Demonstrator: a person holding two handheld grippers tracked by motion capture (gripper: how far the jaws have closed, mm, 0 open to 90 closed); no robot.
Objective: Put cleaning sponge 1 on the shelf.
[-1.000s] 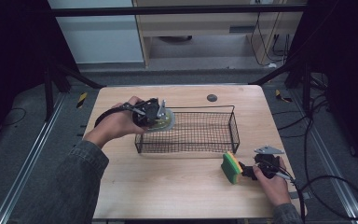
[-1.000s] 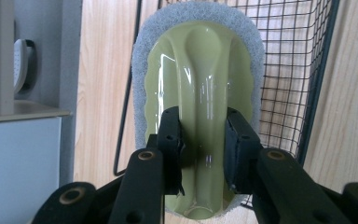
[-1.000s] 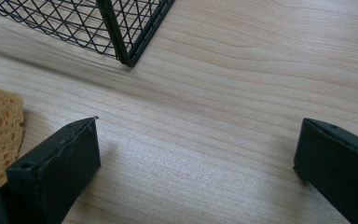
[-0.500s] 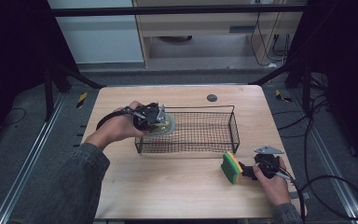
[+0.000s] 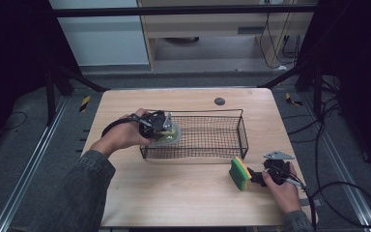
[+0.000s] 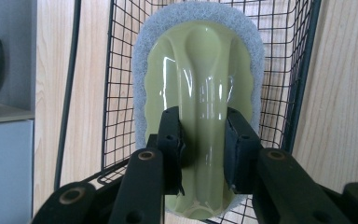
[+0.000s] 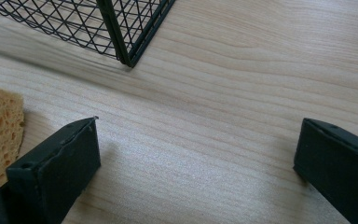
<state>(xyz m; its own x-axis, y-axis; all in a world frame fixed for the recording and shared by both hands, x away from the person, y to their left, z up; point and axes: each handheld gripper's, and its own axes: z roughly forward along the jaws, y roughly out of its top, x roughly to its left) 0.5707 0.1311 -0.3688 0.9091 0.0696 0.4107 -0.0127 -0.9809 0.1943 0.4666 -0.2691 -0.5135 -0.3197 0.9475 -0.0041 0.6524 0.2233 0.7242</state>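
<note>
The left gripper (image 6: 201, 149) squeezes the raised middle ridge of a green scrubber (image 6: 200, 116), which probably gives it a firm hold. It holds the scrubber over the left end of the black wire basket (image 5: 222, 130), so I think it is going in there. The right gripper (image 7: 196, 158) rests on the wooden table (image 5: 174, 193) with its jaws wide apart and nothing between them. A green and yellow sponge (image 5: 239, 174) sits just beside it. The close left view shows the scrubber's fuzzy white edge. From up high it is just a pale blob.
</note>
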